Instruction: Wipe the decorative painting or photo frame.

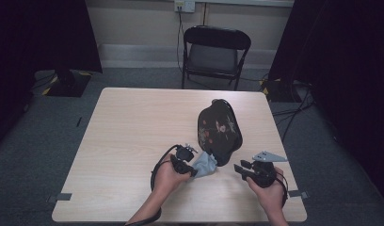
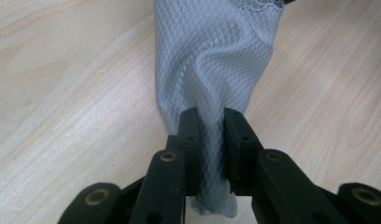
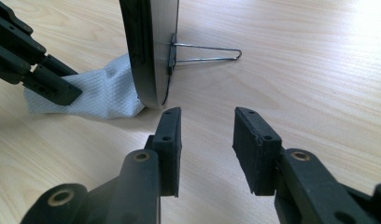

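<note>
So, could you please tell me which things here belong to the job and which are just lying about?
In the job:
- pale grey waffle-weave cloth, clamped in the left gripper
- black oval floral-painted plaque on a wire stand
- right gripper, open

Lying about:
- black folding chair

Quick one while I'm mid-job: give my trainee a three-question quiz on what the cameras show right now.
1. True or false: the left gripper is shut on the grey cloth.
2. What stands between the jaws of the right gripper? A) the cloth B) nothing C) the wire stand
3. What is the cloth wiping against on the table?

Key
1. True: the pads pinch the cloth.
2. B: the jaws stand apart over bare wood.
3. The dark oval framed piece with a floral face, propped upright on its wire stand.
</note>
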The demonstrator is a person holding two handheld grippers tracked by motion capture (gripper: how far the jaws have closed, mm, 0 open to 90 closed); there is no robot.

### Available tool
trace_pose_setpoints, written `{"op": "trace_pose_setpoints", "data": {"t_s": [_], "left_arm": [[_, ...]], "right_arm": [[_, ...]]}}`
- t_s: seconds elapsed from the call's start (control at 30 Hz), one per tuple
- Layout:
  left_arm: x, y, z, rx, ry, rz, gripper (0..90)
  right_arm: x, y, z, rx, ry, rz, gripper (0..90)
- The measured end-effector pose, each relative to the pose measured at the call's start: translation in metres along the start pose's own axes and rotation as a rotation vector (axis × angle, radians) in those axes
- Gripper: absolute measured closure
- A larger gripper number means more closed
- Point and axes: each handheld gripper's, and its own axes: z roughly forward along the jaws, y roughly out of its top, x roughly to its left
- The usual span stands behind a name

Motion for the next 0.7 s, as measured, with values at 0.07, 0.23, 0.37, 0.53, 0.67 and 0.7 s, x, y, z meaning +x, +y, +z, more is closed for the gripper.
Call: {"op": "trace_pose_setpoints", "data": {"t_s": [0.07,0.23,0.37,0.53,0.67,0.7], "left_arm": [[-0.001,0.000,-0.001,0.004,0.006,0.008,78.6],[-0.010,-0.004,-0.002,0.012,-0.015,0.034,78.6],[-0.021,-0.009,-0.003,0.004,-0.046,0.063,78.5],[-0.036,-0.008,-0.002,0.002,-0.073,0.100,78.6],[-0.049,-0.005,0.000,0.005,-0.097,0.129,78.5],[-0.052,-0.004,0.001,0.011,-0.104,0.142,78.6]], "right_arm": [[0.000,0.000,0.000,0.000,0.000,0.001,63.0],[-0.001,0.000,-0.001,-0.005,-0.003,0.000,62.8],[-0.002,0.000,-0.002,-0.007,-0.006,0.003,62.4],[-0.002,0.001,-0.003,-0.006,-0.008,0.004,62.3],[-0.003,0.000,-0.003,-0.007,-0.015,0.003,62.2],[-0.003,0.000,-0.003,-0.008,-0.015,0.003,62.2]]}}
